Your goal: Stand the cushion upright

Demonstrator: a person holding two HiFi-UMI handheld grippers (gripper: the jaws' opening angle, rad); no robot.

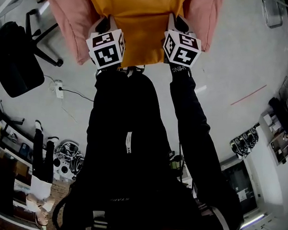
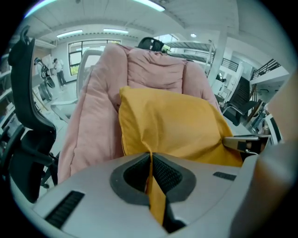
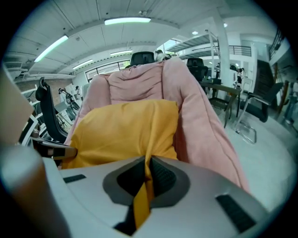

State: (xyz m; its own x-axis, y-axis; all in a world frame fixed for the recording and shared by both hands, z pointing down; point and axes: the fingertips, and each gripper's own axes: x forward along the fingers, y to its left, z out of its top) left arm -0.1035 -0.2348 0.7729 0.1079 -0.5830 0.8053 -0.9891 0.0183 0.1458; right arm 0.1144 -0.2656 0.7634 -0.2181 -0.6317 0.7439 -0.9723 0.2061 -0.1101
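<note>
A yellow cushion [image 1: 138,21] lies on the seat of a pink padded armchair [image 1: 71,23] at the top of the head view. My left gripper [image 2: 150,160] is shut on the cushion's near left edge, yellow fabric [image 2: 156,200] pinched between its dark pads. On the near right edge my right gripper [image 3: 148,169] is shut too, with a fold of yellow fabric [image 3: 139,204] running back through its jaws. In the head view the marker cubes of the left gripper [image 1: 106,47] and right gripper [image 1: 181,47] sit side by side at the cushion's front edge. The cushion [image 2: 172,125] leans toward the chair's backrest [image 3: 135,83].
A black office chair [image 1: 18,59] stands left of the armchair, with a power strip [image 1: 58,88] on the grey floor. Shelving and clutter line the lower left [image 1: 8,177] and right [image 1: 276,137] of the head view. More chairs and desks [image 3: 228,102] stand beyond the armchair.
</note>
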